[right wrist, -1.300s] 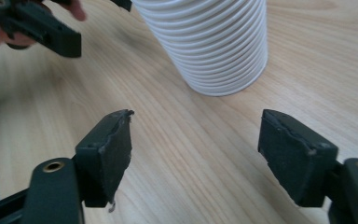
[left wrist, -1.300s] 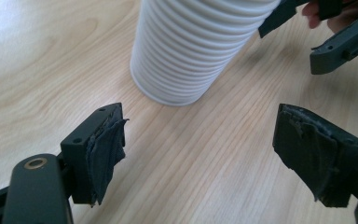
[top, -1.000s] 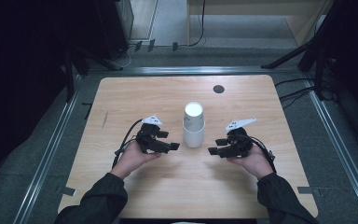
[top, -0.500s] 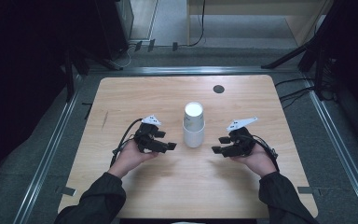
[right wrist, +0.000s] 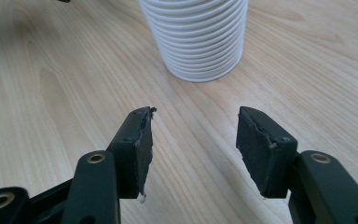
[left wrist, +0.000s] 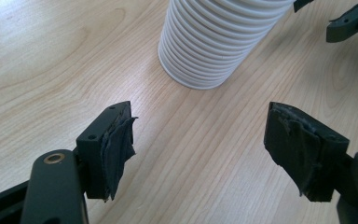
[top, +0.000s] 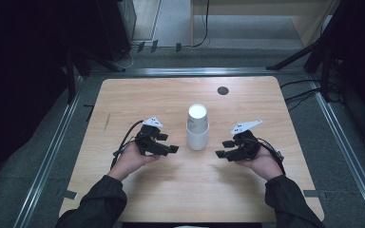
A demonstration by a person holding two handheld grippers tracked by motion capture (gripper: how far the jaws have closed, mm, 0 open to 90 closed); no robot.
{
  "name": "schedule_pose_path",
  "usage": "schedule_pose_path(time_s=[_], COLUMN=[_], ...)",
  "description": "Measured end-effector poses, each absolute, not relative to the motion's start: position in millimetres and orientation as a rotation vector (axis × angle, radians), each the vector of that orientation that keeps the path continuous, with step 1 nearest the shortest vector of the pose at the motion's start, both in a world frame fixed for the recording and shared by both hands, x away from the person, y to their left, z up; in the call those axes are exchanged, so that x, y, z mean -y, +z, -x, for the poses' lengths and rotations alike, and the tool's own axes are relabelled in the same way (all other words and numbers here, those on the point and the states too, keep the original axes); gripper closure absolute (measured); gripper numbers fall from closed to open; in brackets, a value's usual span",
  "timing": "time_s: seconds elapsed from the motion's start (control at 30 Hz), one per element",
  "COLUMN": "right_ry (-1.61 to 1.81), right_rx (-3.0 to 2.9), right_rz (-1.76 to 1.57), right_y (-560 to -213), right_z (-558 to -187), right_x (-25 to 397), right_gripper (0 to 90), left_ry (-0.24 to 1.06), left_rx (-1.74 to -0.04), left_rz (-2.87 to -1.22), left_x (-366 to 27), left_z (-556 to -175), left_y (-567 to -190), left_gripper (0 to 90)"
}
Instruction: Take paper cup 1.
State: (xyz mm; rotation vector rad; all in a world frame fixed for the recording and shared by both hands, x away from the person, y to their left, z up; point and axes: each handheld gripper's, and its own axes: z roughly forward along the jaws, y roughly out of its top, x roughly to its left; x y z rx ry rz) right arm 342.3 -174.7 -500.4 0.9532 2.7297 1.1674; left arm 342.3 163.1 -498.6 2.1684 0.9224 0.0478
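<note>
Two hand-held grippers [top: 170,144] [top: 223,148] gaping, flanking seemingly stacked white cups [top: 197,127]

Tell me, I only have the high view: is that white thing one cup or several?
Observer: A stack of white cups; the left gripper view shows many ribbed rims nested down its side.
Operator: Is the left claw open?
Observer: Yes, the left claw gapes wide, bare table between its jaws.
Operator: And the right one?
Observer: The right claw is open too, aimed at the stack's base, not touching it.
</note>
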Motion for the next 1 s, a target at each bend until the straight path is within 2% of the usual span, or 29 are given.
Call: schedule_pose_path(time_s=[0.6,1.0], right_ry=[1.146,1.015], right_rx=[-2.721,-2.798], right_rz=[-0.866,-0.718], right_y=[-487.4,-454.5], right_z=[-345.0,-358.9], right_x=[177.4,175.2], right_gripper=[39.9,35.5], left_ry=[0.046,0.031], left_rx=[-0.886,-0.891], left_rz=[-2.190,-2.189], left_x=[-162.7,-164.8], left_z=[-337.8,-338.1], left_y=[-496.9,-498.3], left_gripper=[23.9,23.9])
